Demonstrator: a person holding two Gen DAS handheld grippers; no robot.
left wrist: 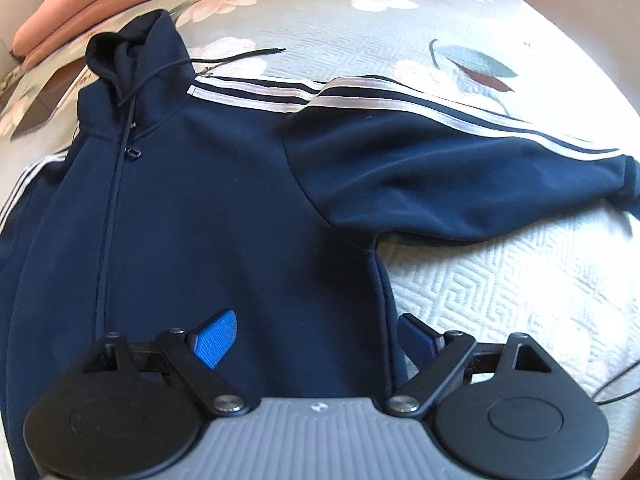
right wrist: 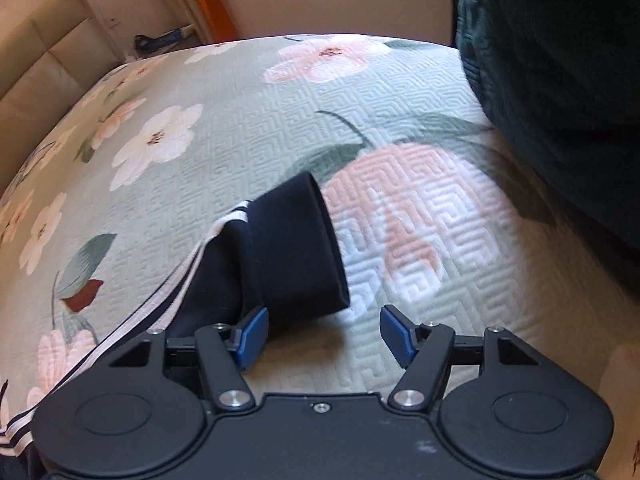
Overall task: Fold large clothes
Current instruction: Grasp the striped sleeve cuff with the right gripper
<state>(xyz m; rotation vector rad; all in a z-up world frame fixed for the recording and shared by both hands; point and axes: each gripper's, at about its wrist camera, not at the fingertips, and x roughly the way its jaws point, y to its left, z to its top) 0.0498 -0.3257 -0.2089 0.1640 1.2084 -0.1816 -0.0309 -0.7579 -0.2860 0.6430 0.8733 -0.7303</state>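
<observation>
Grippers (left wrist: pixel 316 340) (right wrist: pixel 320 336) spread above hoodie (left wrist: pixel 224 208).

Left wrist view: your camera sits close above the navy zip hoodie with white sleeve stripes (left wrist: pixel 208 208), looking along the body toward the hood.
Right wrist view: your camera hovers close over the dark ribbed sleeve cuff (right wrist: pixel 296 248), facing across the bed toward the wall.
Shared: both views show that striped sleeve and the pale green floral quilted bedspread (left wrist: pixel 500 280).
</observation>
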